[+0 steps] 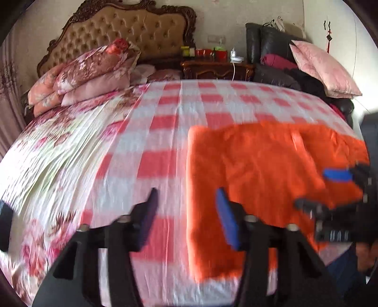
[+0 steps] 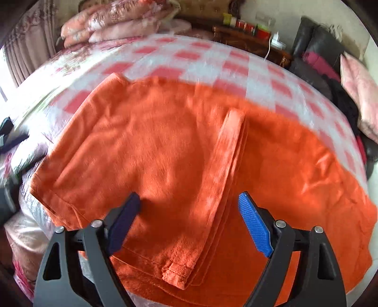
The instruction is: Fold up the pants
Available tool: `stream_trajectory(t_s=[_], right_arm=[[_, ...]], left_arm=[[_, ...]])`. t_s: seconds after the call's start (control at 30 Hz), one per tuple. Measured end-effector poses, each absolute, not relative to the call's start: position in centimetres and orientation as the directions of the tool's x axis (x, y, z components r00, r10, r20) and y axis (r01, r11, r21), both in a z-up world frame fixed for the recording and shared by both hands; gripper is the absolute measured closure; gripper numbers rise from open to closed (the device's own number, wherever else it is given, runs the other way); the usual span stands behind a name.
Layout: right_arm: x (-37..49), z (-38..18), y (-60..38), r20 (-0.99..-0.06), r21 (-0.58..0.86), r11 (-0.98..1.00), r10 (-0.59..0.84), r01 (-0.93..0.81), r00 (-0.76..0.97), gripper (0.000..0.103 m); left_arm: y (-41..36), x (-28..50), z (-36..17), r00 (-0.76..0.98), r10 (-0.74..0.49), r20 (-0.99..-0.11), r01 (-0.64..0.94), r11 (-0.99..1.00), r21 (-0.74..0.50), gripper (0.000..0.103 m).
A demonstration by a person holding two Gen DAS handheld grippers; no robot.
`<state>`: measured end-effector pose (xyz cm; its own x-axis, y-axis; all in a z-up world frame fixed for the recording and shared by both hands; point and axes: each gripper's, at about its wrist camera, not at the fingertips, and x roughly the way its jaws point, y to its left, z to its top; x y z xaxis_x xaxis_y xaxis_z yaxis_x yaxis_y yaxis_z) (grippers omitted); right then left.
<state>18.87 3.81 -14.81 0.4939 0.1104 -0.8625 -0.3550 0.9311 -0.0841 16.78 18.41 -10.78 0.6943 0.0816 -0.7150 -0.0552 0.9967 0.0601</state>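
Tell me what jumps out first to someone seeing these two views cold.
The bright orange fleece pants dominate, lying folded over on the pink-and-white checked bedsheet, with one layer's edge running down the middle. Next come the blue-padded black hand-held grippers: the right hand-held gripper hangs open just above the pants, and the left hand-held gripper is empty over the sheet at the pants' edge.

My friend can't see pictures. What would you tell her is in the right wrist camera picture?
Fuzzy orange pants lie partly folded on a bed with a pink-and-white checked sheet. The right gripper, black with blue pads, hovers open just above them, holding nothing. Flowery pink pillows and a dark wooden nightstand sit behind.
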Motion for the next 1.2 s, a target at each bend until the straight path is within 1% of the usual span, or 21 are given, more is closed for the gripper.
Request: stream_trajectory(t_s=[0.07,0.17,0.27,0.3,0.33,0.37,0.47,0.57,0.63,0.67,0.73,0.77,0.8,0.87,0.93,0.97,1.03,1.1,1.2], right_arm=[[19.1,-15.1,3.5,-0.872,-0.053,0.938,0.123,-0.342,0.473,0.018],[19.3,-15.3,3.2,-0.879,-0.034,0.942,0.131,-0.334,0.459,0.017],[19.1,-15.3,3.3,-0.880,-0.035,0.943,0.129,-0.332,0.457,0.016],[19.1,-15.3,3.2,-0.880,-0.033,0.943,0.129,-0.331,0.457,0.015],[19.2,-15.4,3.2,-0.881,-0.028,0.944,0.132,-0.329,0.454,0.015],[19.2,-15.4,3.1,-0.882,-0.025,0.944,0.134,-0.328,0.452,0.015],[19.4,-15.2,3.1,-0.889,-0.023,0.945,0.130,-0.328,0.439,0.016],[19.7,-14.1,3.1,-0.874,-0.032,0.948,0.127,-0.316,0.469,0.027],[20.2,-13.0,3.3,-0.852,-0.009,0.947,0.162,-0.322,0.499,0.028],[20.6,-12.7,3.5,-0.845,-0.004,0.946,0.170,-0.325,0.507,0.029],[21.5,-12.8,4.0,-0.843,-0.019,0.947,0.158,-0.322,0.514,0.029],[21.9,-13.1,4.2,-0.848,-0.030,0.947,0.145,-0.319,0.510,0.029],[22.1,-13.5,4.4,-0.854,-0.041,0.948,0.131,-0.317,0.503,0.029],[22.4,-14.8,4.6,-0.870,-0.060,0.944,0.109,-0.324,0.481,0.029],[22.4,-14.9,4.3,-0.860,-0.055,0.943,0.122,-0.328,0.495,0.026],[22.4,-15.1,4.2,-0.860,-0.056,0.942,0.122,-0.330,0.495,0.023],[22.5,-15.3,4.0,-0.859,-0.056,0.944,0.121,-0.326,0.498,0.020],[22.6,-15.5,3.7,-0.863,-0.031,0.948,0.134,-0.317,0.487,0.019],[22.6,-15.4,3.7,-0.861,-0.034,0.949,0.131,-0.313,0.492,0.019]], left_arm=[[18.3,19.6,-10.5,0.706,0.067,-0.705,-0.018,0.997,0.076,0.069],[17.2,24.8,-11.9,0.662,0.026,-0.749,0.083,0.991,0.108,0.069],[16.8,27.8,-14.0,0.616,0.048,-0.786,0.105,0.984,0.142,0.068],[17.0,28.3,-14.4,0.618,0.064,-0.783,0.089,0.985,0.151,0.064],[17.4,28.5,-14.4,0.617,0.063,-0.785,0.066,0.989,0.131,0.059],[17.8,28.5,-14.6,0.611,0.056,-0.790,0.049,0.993,0.108,0.056],[19.0,26.7,-13.4,0.636,0.034,-0.771,0.000,0.999,0.044,0.056],[19.6,22.9,-12.6,0.652,0.044,-0.757,-0.059,0.998,0.006,0.056],[19.6,20.1,-12.8,0.653,0.034,-0.757,-0.079,0.997,-0.024,0.056],[19.3,18.9,-13.3,0.644,0.051,-0.763,-0.084,0.996,-0.004,0.056],[18.3,16.9,-14.7,0.607,0.093,-0.789,-0.074,0.995,0.060,0.056],[18.1,15.9,-14.9,0.622,0.107,-0.776,-0.076,0.994,0.076,0.054],[18.0,15.3,-14.9,0.619,0.124,-0.776,-0.081,0.992,0.095,0.049],[18.3,14.6,-14.6,0.616,0.140,-0.776,-0.094,0.990,0.103,0.045],[19.1,13.9,-14.3,0.608,0.124,-0.785,-0.117,0.991,0.066,0.045],[19.5,13.6,-14.3,0.601,0.099,-0.793,-0.119,0.992,0.033,0.045],[20.2,12.7,-14.5,0.587,0.050,-0.808,-0.132,0.991,-0.034,0.045],[20.6,12.0,-14.9,0.575,0.014,-0.818,-0.145,0.986,-0.085,0.045],[20.5,11.3,-14.9,0.575,-0.004,-0.818,-0.151,0.982,-0.111,0.046]])
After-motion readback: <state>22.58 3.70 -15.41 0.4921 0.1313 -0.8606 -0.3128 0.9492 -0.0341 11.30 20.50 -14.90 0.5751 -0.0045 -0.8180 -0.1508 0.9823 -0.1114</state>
